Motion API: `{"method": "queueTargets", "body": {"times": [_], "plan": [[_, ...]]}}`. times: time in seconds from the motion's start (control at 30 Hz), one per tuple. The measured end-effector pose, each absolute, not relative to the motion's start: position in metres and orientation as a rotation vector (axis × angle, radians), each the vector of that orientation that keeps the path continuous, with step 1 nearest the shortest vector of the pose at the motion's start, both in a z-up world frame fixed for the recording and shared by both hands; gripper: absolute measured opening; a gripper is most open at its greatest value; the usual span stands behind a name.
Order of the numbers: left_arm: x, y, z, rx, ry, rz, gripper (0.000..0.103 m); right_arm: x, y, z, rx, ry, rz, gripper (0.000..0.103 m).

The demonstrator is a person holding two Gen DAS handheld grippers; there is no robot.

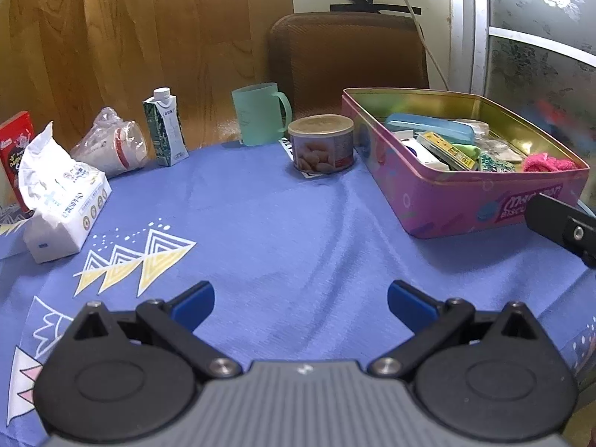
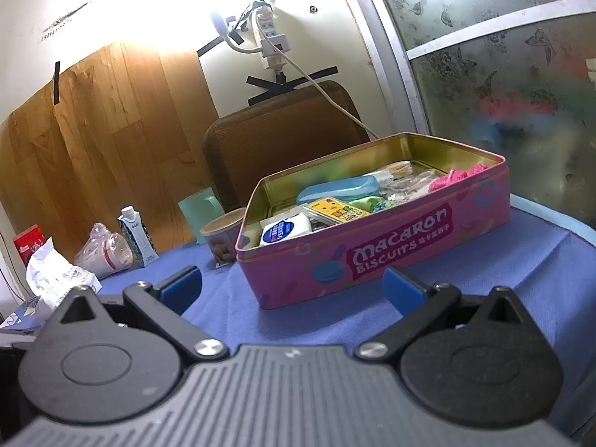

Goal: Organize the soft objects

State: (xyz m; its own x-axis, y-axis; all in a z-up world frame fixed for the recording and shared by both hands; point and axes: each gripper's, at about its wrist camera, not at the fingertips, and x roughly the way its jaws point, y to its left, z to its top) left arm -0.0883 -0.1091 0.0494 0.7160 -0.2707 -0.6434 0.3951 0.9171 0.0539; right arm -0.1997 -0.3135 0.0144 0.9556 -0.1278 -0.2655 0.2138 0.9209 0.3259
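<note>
A pink biscuit tin stands open at the right of the blue tablecloth, filled with a blue case, small packets and a pink knitted piece. A white tissue pack lies at the far left. My left gripper hovers open over bare cloth, holding nothing. My right gripper is open too, just in front of the tin's near wall. Part of the right gripper shows in the left wrist view beside the tin.
Along the back edge stand a red packet, a bagged cup, a milk carton, a green mug and a round can. A brown chair back rises behind the table.
</note>
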Motion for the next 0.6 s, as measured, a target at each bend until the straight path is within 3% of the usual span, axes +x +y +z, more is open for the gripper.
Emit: {"method": "queueTargets", "body": {"times": [0.6], "plan": [[-0.0942,-0.1064,0.0571,0.108,0.675,-0.462,0.103,-0.2031,-0.3045,0.0218,0.285,0.193,-0.206,0.103]]}}
